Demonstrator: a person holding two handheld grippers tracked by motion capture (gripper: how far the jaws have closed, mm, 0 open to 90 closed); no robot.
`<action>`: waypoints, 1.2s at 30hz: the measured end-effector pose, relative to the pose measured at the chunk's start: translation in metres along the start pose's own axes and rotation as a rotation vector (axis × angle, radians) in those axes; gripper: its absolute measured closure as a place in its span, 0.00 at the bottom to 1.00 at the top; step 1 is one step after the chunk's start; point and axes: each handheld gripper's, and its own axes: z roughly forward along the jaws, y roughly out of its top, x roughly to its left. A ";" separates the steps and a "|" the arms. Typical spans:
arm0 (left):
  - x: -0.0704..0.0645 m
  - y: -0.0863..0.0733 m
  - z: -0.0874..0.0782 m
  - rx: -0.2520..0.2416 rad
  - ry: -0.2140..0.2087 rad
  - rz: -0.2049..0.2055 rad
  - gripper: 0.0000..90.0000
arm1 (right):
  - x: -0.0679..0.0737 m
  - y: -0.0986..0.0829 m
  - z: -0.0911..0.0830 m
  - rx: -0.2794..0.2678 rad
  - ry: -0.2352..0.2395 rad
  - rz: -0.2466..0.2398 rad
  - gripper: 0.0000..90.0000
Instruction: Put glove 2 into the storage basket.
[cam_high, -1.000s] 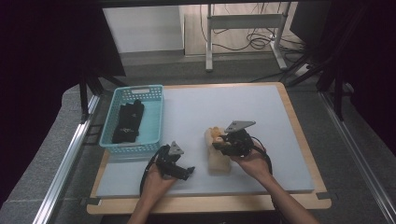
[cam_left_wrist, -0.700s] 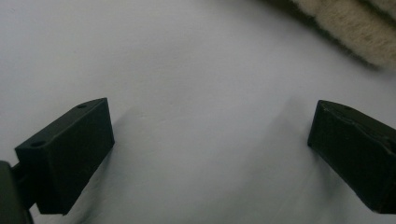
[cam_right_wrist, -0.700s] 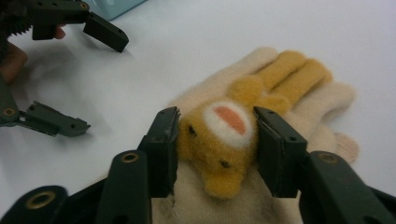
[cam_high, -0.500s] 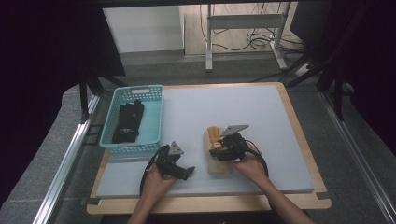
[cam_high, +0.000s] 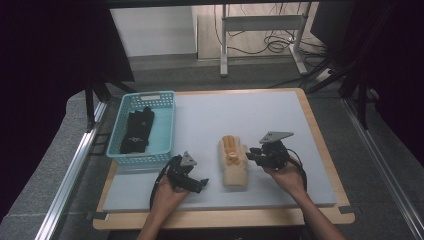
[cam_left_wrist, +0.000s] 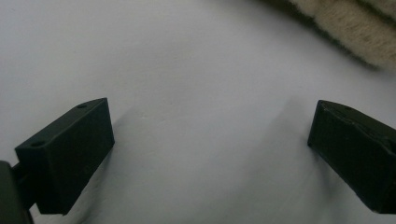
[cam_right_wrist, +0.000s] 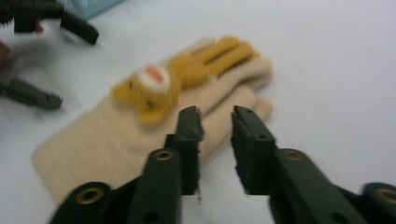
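A cream knit glove (cam_high: 234, 162) with an orange bear face lies flat on the white table mat, fingers pointing away from the person. My right gripper (cam_high: 249, 154) sits just right of the glove, its jaws a little apart with nothing between them. In the right gripper view those jaws (cam_right_wrist: 217, 114) hover over the glove (cam_right_wrist: 93, 144) near its thumb edge. My left gripper (cam_high: 202, 185) rests on the mat left of the cuff, open wide. The left gripper view has its jaws (cam_left_wrist: 210, 109) spread over bare mat, with the glove (cam_left_wrist: 355, 23) at the top right.
A light blue basket (cam_high: 165, 97) stands at the mat's left side with a black glove (cam_high: 137, 131) inside. The wooden table edge (cam_high: 325, 150) borders the mat on the right. Dark frames and cables lie beyond the table.
The right gripper, which had the glove bunched and raised, has let it go and drawn off to the right. The glove now lies flat. The left gripper has barely moved.
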 end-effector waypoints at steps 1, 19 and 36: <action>0.000 0.000 0.000 0.000 0.000 0.000 0.01 | 0.000 -0.004 0.000 0.009 0.004 -0.002 0.83; 0.000 0.000 -0.001 0.002 -0.002 -0.007 0.01 | 0.019 -0.037 0.015 0.098 0.054 -0.039 0.86; 0.017 -0.026 -0.026 0.023 0.045 -0.044 0.00 | 0.044 -0.028 0.042 0.082 0.097 -0.078 0.82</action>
